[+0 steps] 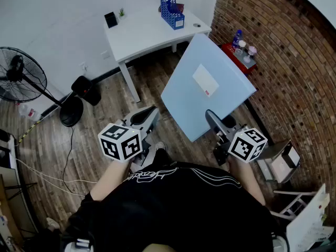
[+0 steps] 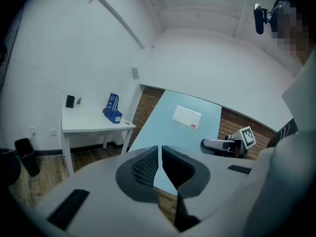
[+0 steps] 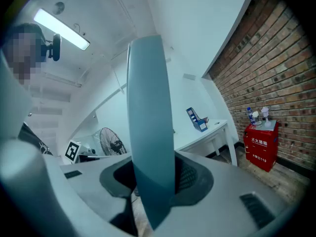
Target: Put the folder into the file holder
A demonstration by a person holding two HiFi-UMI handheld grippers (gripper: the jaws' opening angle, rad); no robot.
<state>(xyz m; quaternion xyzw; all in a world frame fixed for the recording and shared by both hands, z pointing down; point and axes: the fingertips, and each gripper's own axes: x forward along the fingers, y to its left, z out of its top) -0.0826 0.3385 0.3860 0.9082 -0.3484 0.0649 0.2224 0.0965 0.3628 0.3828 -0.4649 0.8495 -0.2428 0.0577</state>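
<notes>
Spotting the light blue flat folder anywhere? (A)

Yep, mid-frame, right gripper jaws clamped on its lower edge. Left gripper jaws pretty much together, empty. Blue mesh file holder sits top centre on the white surface. (B)

Left gripper jaws together, empty; folder beyond.

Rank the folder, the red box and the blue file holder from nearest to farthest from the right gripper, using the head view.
1. Folder, in the right gripper's jaws.
2. Red box, by the brick wall.
3. File holder, on the white desk.
</notes>
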